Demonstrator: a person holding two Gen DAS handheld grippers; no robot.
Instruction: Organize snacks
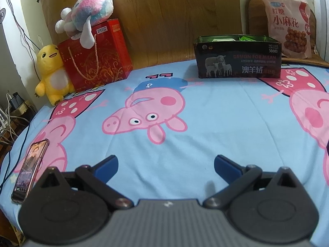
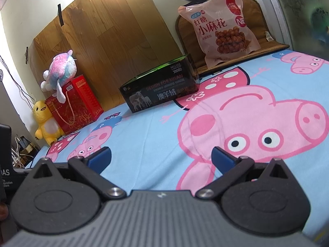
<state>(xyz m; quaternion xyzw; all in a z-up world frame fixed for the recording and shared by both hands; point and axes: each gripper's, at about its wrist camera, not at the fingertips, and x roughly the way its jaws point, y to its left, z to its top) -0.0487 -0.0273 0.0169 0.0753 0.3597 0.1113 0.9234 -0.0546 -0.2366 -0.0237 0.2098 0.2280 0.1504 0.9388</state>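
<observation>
- Pink snack bag [image 1: 287, 23], big and puffy, printed with red Chinese characters and a photo of brown twisted fried dough; stands upright at the far right of the bed, leaning against a woven brown cushion [image 2: 253, 8].
- Dark box [image 1: 238, 59] with sheep picture and "DESIGN FOR MILAN" lettering, top open, green and pale packets just visible inside; sits on the blue cartoon-pig bedsheet [image 1: 205, 103] near the back edge, just left of the snack bag, apart from it.
- Left gripper [image 1: 166, 167]: blue-tipped fingers spread wide, nothing between them, low over the sheet.
- Right gripper [image 2: 161, 157]: fingers likewise parted, empty, tilted view.
- Wide bare stretch of sheet between both grippers and the box.
- Far left corner crowded: red gift box [image 1: 98, 59] with rope handle, pastel plush [image 1: 88, 14] on top, yellow plush [image 1: 51, 72] touching its side.
- Phone [image 1: 30, 168] flat on the sheet beside the left gripper, near the bed's left edge; cables beyond that edge.
- Wood-pattern board [image 2: 107, 37] taped on the wall behind.
</observation>
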